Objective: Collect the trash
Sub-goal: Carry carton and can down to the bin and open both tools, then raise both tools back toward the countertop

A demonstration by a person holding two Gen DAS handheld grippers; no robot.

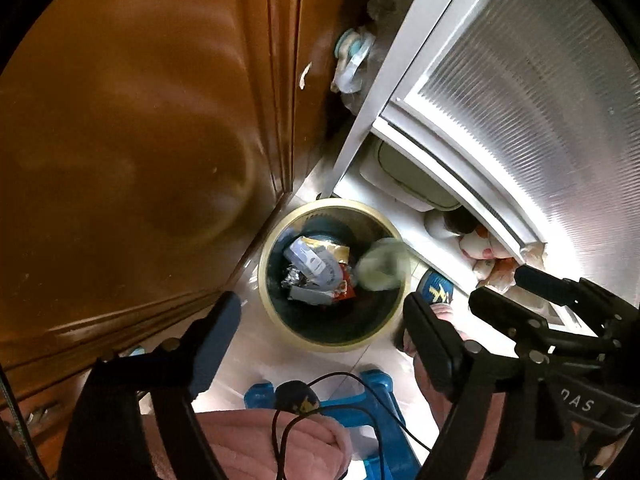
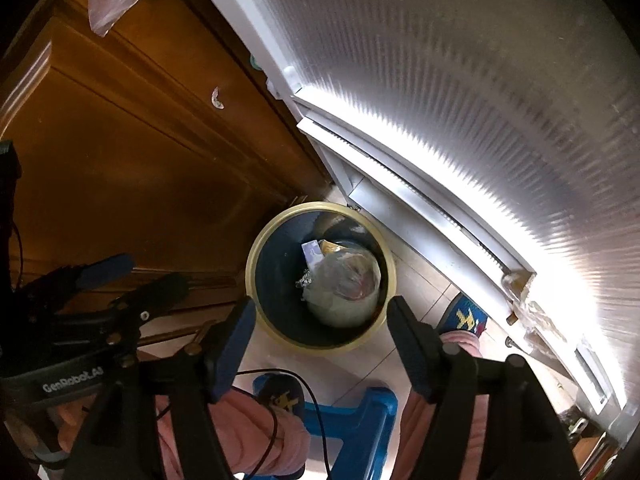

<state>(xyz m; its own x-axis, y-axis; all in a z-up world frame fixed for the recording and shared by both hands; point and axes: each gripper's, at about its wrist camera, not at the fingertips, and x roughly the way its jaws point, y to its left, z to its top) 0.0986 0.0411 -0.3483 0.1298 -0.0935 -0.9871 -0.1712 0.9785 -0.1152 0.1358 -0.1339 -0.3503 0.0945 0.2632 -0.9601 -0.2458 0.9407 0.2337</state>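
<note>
Although both grippers hang over the round dark bin with the cream-yellow rim (image 1: 334, 272), neither has anything between its fingers: the left gripper (image 1: 320, 332) stands wide apart with only the bin's mouth showing between its blue pads, and the right gripper (image 2: 320, 334) is likewise spread and empty. A pale, crumpled greenish-white wad of plastic (image 1: 382, 266) shows blurred at about three o'clock inside the bin in the left wrist view (it looks to be dropping in), and in the right wrist view the same pale bundle (image 2: 344, 286) lies on top of the foil and paper wrappers (image 1: 316, 276) already there. The chief risk, as I judge it, is the bundle resting high and springing or rolling back over the rim at three o'clock, since it is light and bulky. Another is a careless withdrawal: the black cable (image 1: 348, 408) at six o'clock could snag the blue plastic stool (image 1: 360, 400), or the grippers could clip each other, being close side by side.
</note>
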